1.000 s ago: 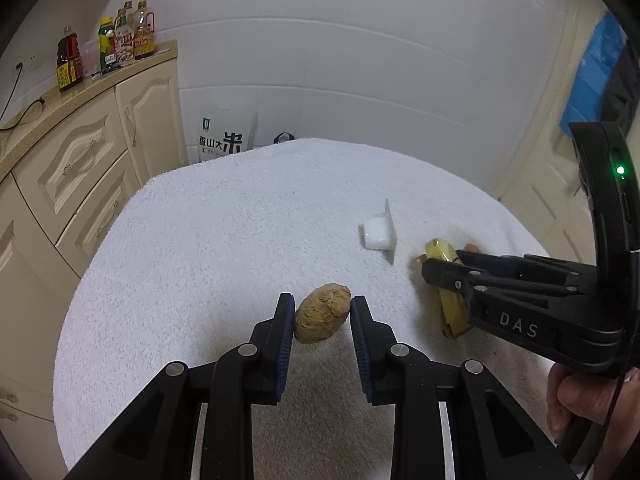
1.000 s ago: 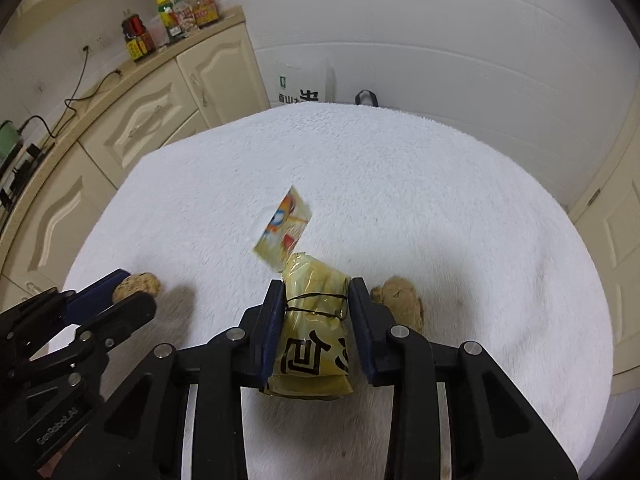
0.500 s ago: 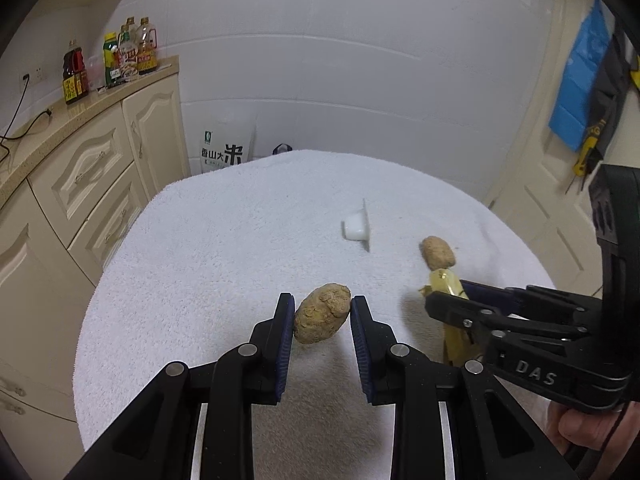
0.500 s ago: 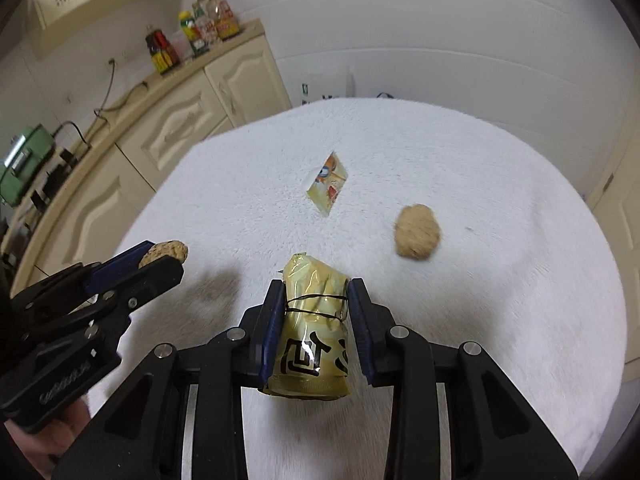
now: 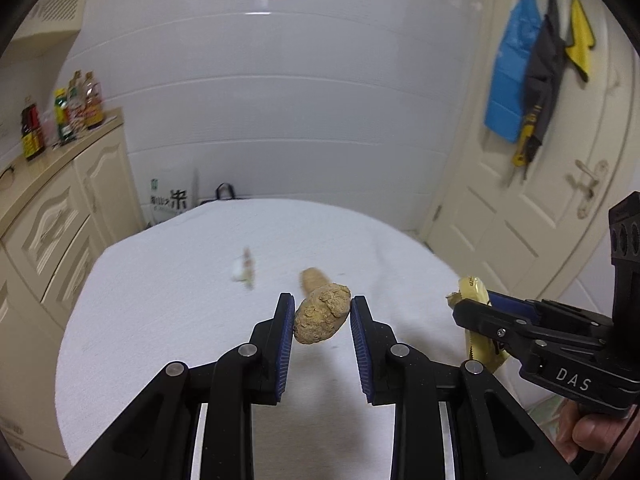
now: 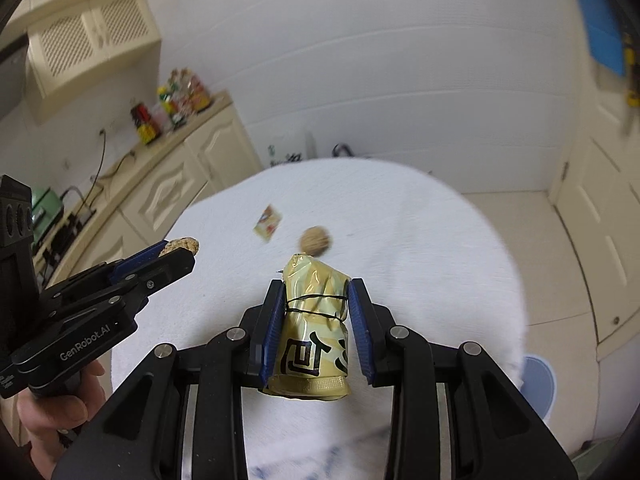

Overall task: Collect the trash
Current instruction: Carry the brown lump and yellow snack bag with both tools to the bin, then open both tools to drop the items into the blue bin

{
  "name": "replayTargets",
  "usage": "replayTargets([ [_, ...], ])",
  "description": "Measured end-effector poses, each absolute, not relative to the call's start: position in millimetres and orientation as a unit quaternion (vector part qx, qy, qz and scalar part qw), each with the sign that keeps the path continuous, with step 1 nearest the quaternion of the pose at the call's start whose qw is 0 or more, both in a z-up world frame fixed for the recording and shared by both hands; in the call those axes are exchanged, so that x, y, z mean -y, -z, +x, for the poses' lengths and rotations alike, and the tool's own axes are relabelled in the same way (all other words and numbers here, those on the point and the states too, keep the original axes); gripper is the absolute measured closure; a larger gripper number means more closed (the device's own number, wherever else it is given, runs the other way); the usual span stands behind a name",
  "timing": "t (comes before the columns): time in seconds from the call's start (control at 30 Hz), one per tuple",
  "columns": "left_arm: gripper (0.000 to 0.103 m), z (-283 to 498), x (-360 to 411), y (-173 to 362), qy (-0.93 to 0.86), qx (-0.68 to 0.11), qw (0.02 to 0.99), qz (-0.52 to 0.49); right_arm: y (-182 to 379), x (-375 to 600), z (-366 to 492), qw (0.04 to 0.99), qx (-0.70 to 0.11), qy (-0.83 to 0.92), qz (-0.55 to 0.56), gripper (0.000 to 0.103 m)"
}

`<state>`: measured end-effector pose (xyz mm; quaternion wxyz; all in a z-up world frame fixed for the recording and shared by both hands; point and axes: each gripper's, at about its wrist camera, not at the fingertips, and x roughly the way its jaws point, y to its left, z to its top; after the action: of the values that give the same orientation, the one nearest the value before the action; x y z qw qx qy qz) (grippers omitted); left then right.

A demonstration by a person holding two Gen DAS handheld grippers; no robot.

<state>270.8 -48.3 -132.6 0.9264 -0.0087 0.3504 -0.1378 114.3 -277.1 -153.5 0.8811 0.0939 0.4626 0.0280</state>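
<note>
So both hands have come up and back off the tabletop (image 5: 168, 320) over the last second: in the earlier shots the cameras sat low over the white cloth, and now you see way more of the room, the door and even a ceiling lamp. The left tool (image 5: 322, 316) is clamped on a rough brown lump (image 5: 322, 314) (looks like a nugget of food scrap, can't say exactly what), and it hangs in the air above the near half of the tabletop. The right tool (image 6: 316, 312) is squeezed onto a crumpled yellow wrapper (image 6: 314, 320) tied round with a thin black thread, also lifted clear. My read is that the pickup is done for these two bits and they're on their way to wherever the trash goes; no bin is clearly in view. What's left on the tabletop, around the middle: a second brown lump (image 6: 316, 241) and a small packet (image 6: 267, 225) just beside it toward the far left edge, blurry in both views. Writing: "DAS" on the side of the right tool, "GenRobot.AI" on the side of the left one, big black characters on the wrapper that I can't make out fully, and a white bag (image 5: 168, 200) on the floor behind the far edge with black print, too soft to read properly.
</note>
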Motion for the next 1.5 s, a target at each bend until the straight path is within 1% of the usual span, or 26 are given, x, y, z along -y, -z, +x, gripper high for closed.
replayTargets([
  [0.17,0.078,258.4,87.3,122.0,0.191,-0.339,0.921,0.010,129.0,320.4,82.3,0.893,-0.436,0.020,0.106,0.071],
  [0.3,0.078,262.9,117.8,119.7,0.232,-0.337,0.912,0.022,113.0,362.6,54.8,0.898,-0.419,0.069,0.120,0.071],
  [0.53,0.078,270.5,179.4,132.3,0.308,-0.356,0.881,0.042,98.9,440.8,6.8,0.891,-0.401,0.160,0.142,0.071],
  [0.57,0.078,281.2,183.7,132.9,0.315,-0.360,0.877,0.044,99.5,453.5,0.5,0.888,-0.401,0.172,0.146,0.071],
  [0.77,0.078,297.3,232.2,159.9,0.360,-0.394,0.843,0.071,121.6,515.4,-22.0,0.863,-0.411,0.230,0.180,0.071],
  [1.1,0.078,358.7,302.4,215.3,0.388,-0.475,0.782,0.109,183.8,598.9,-32.8,0.818,-0.449,0.271,0.236,0.070],
  [1.23,0.075,382.1,333.1,235.7,0.390,-0.503,0.760,0.132,209.2,626.2,-29.9,0.797,-0.465,0.289,0.255,0.067],
  [1.27,0.071,386.7,337.5,240.0,0.388,-0.509,0.756,0.139,214.1,630.6,-30.2,0.793,-0.468,0.291,0.259,0.066],
  [1.3,0.056,392.2,342.4,243.3,0.384,-0.511,0.755,0.147,217.1,634.2,-30.3,0.792,-0.467,0.294,0.262,0.058],
  [1.33,0.046,396.9,349.8,245.9,0.381,-0.513,0.754,0.154,218.2,635.8,-30.7,0.790,-0.466,0.298,0.263,0.042],
  [1.37,0.027,399.3,355.0,246.9,0.377,-0.513,0.755,0.157,219.2,638.5,-32.2,0.787,-0.464,0.306,0.266,0.034],
  [1.4,0.018,402.2,358.6,245.9,0.371,-0.507,0.761,0.159,218.4,640.1,-33.9,0.787,-0.460,0.311,0.270,0.026],
  [1.43,0.015,404.7,361.1,244.4,0.368,-0.501,0.767,0.160,217.2,641.4,-35.7,0.787,-0.455,0.314,0.274,0.023],
  [1.47,0.006,406.6,362.6,242.8,0.361,-0.494,0.774,0.164,214.9,640.4,-37.9,0.788,-0.451,0.316,0.276,0.021],
  [1.5,0.001,406.1,362.5,240.9,0.355,-0.490,0.778,0.168,213.2,639.4,-38.9,0.788,-0.449,0.318,0.275,0.015],
])
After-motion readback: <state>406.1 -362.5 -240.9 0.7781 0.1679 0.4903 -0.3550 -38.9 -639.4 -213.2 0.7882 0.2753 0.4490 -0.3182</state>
